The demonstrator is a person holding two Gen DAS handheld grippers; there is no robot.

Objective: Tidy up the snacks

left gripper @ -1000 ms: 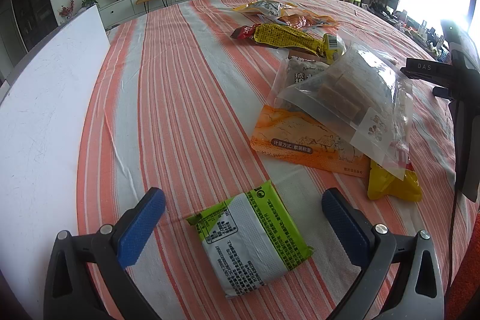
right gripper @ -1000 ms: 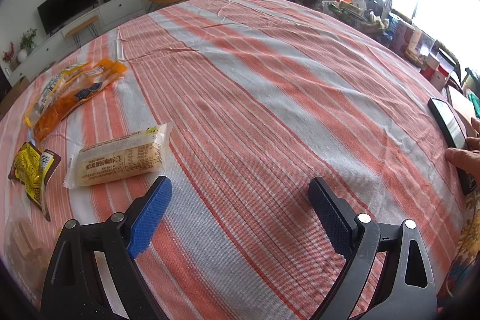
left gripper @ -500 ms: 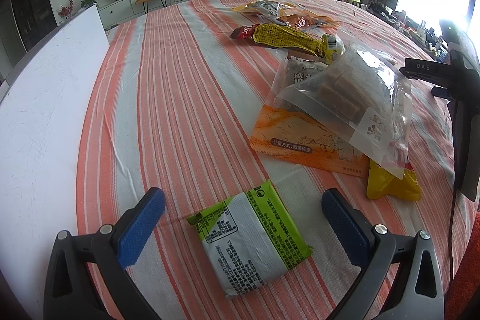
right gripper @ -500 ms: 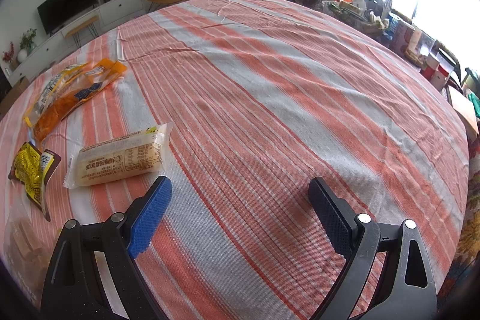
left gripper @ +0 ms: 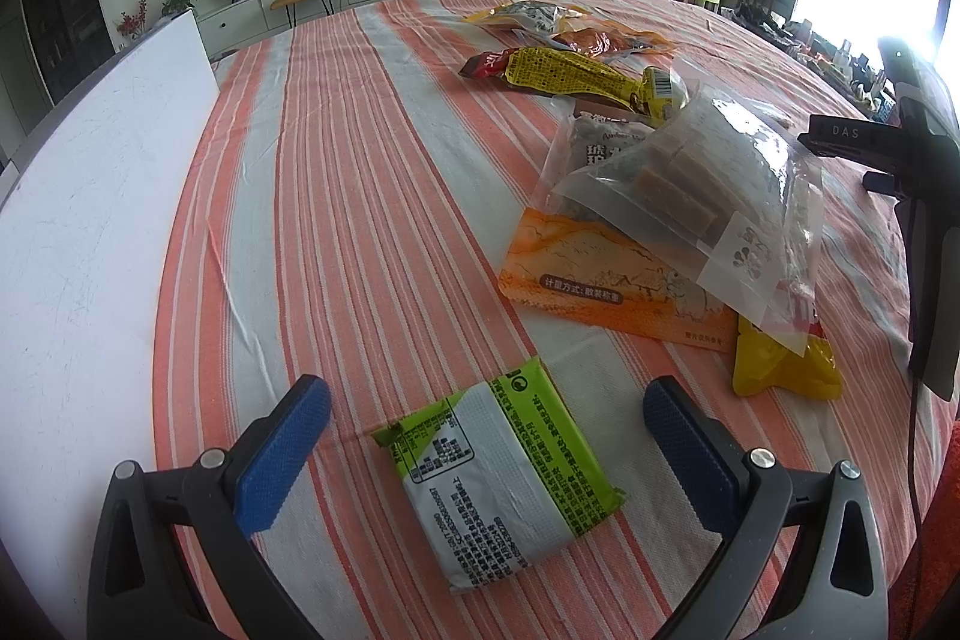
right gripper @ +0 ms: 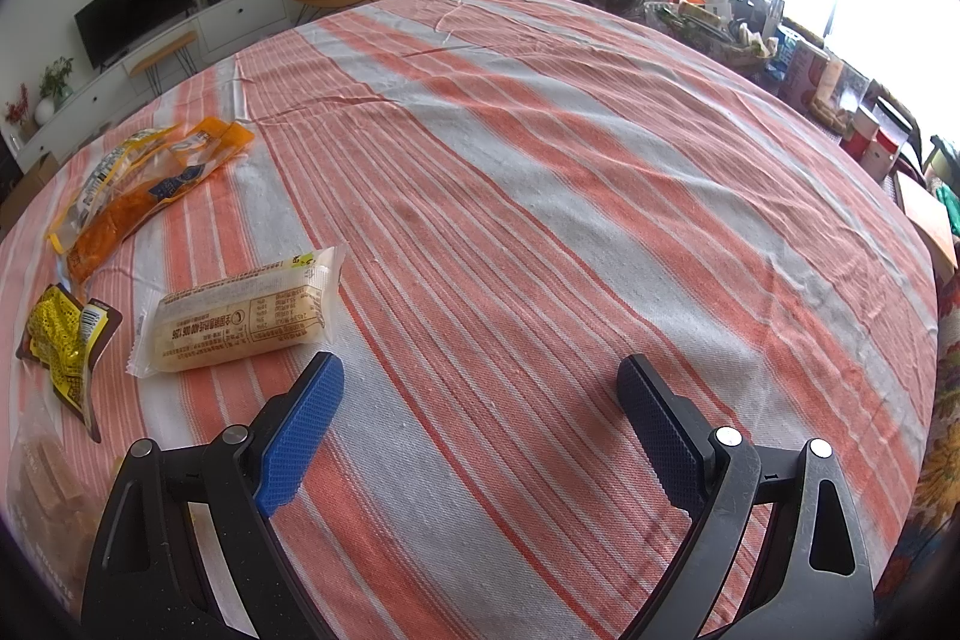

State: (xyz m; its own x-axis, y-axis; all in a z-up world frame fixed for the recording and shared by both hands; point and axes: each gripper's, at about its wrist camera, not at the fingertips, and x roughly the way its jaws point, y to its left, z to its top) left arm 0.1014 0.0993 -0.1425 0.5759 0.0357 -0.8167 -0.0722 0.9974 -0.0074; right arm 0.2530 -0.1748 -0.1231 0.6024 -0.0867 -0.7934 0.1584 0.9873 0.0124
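Green-and-white foil, the snack packet [left gripper: 497,472] is lying flat on the striped surface [left gripper: 336,220] right between the left tongs [left gripper: 480,436], whose fingers are standing wide apart; its long axis is slanting away toward the left finger. The right tongs [right gripper: 480,418], also gaping and empty, are hovering over bare cloth, so the left looks nearer.

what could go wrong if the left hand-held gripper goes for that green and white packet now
The left hand-held gripper is open around the green and white packet, which lies flat on the striped tablecloth; closing low could pinch the cloth too. The clear bag rests loosely atop the orange packet, so a nudge might slide that pile.
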